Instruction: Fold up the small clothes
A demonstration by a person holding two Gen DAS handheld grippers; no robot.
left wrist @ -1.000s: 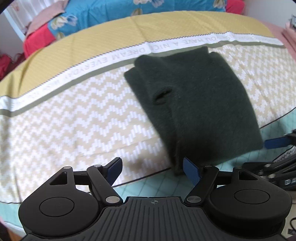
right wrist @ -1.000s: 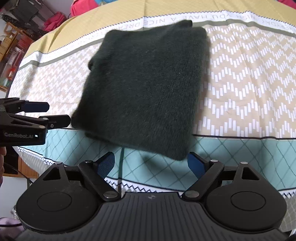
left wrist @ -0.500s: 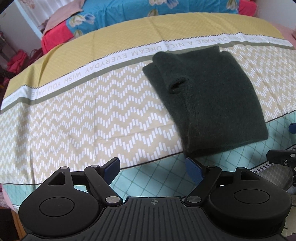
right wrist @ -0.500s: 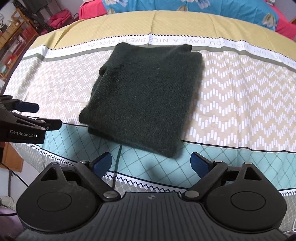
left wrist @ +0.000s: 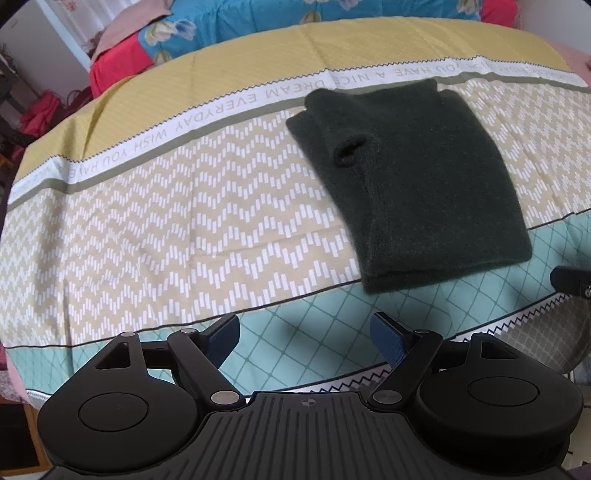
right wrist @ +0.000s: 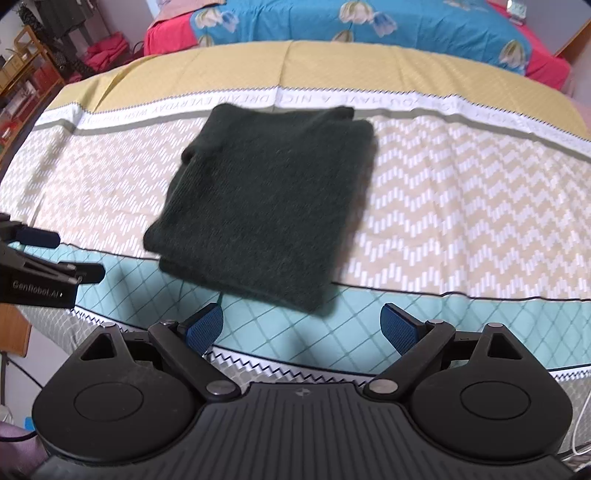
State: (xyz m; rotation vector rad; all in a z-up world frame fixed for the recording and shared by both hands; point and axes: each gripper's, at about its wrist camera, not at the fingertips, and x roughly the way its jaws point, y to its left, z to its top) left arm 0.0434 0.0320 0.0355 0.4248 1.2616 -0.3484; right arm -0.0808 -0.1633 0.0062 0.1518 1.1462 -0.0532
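Observation:
A dark green knitted garment (left wrist: 410,184) lies folded into a rectangle on the patterned bedsheet (left wrist: 184,221); it also shows in the right wrist view (right wrist: 266,199). My left gripper (left wrist: 306,336) is open and empty, over the sheet's teal front band, near and to the left of the garment's front edge. My right gripper (right wrist: 303,328) is open and empty, just in front of the garment's near edge. The left gripper also shows at the left edge of the right wrist view (right wrist: 55,254).
The sheet has a yellow far band and a white lettered strip (left wrist: 258,99). A blue floral quilt (right wrist: 369,22) and red bedding (left wrist: 118,66) lie behind. Shelves and red items (right wrist: 33,74) stand to the far left. The bed's front edge (right wrist: 332,365) is right below my grippers.
Both grippers have pulled back and up from the folded garment, which now looks smaller and farther. The garment lies still. Both stay open.

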